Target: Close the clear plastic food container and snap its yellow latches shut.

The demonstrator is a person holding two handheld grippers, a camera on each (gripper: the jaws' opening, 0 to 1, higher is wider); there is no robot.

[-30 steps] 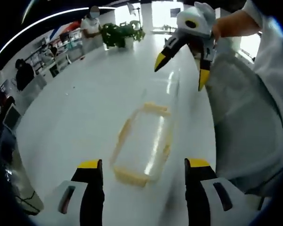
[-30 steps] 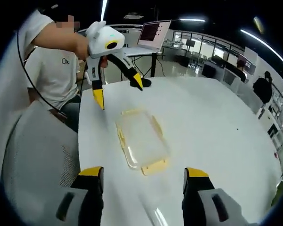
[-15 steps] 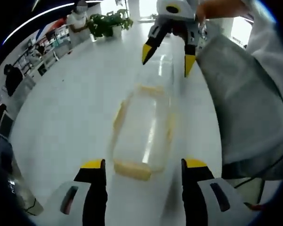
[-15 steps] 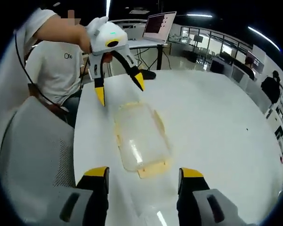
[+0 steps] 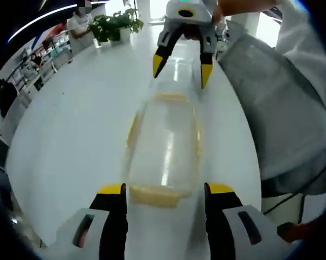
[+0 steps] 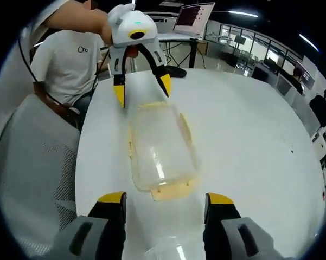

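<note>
A clear plastic food container [image 5: 164, 142] with yellow latches lies lengthwise on the white table [image 5: 70, 124], its lid on top. My left gripper [image 5: 164, 190] is open, its yellow-tipped jaws on either side of the container's near end latch [image 5: 154, 196]. My right gripper [image 5: 180, 67] hangs open over the far end in the left gripper view. In the right gripper view the same container [image 6: 158, 153] lies ahead of my open right gripper [image 6: 164, 199], close to its end latch [image 6: 171, 190]. The left gripper [image 6: 142, 86] stands open over the opposite end.
A grey mesh chair [image 6: 32, 173] sits at the table's edge beside the person in a white shirt [image 6: 65, 59]. A laptop [image 6: 192, 13] stands on a further desk. A potted plant [image 5: 111, 24] and other people are at the far end of the room.
Both grippers have closed in on the container from opposite ends and lined up with its length. The container has not visibly moved.
</note>
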